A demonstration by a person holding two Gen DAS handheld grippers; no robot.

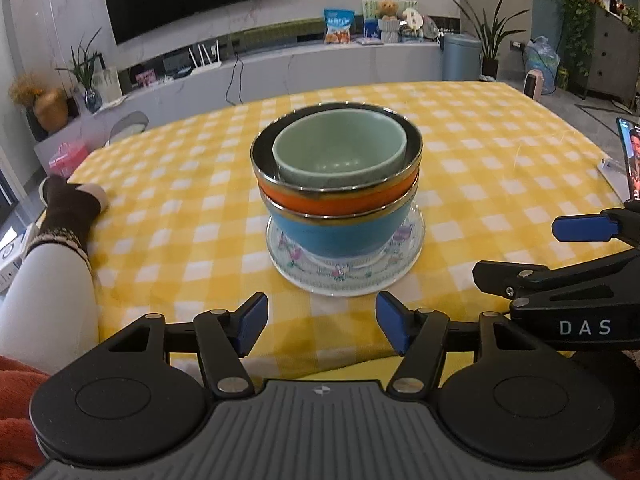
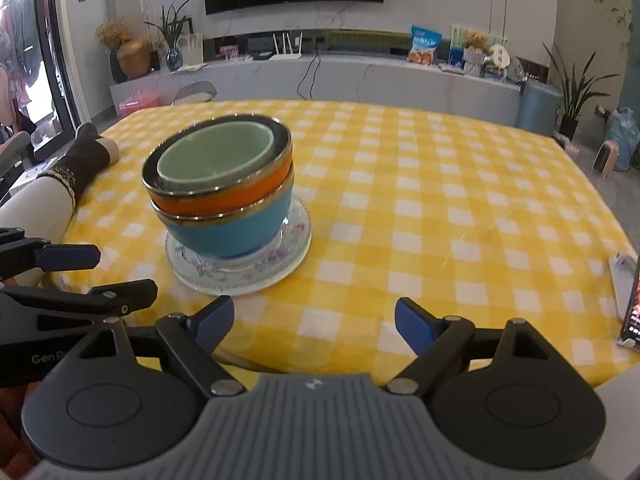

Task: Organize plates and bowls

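On the yellow checked tablecloth [image 1: 460, 168] sat the stack — a green bowl [image 1: 340, 152] nested inside an orange bowl [image 1: 340, 200], that inside a blue bowl [image 1: 332, 236], all resting on a flowered glass plate [image 1: 408, 256]. Nesting by size likely kept the pile compact and steady. Both grippers hung back at the near table edge, the left gripper [image 1: 322, 322] and right gripper [image 2: 314, 326] each with fingers spread, gripping nothing — apparently clear of the finished stack.
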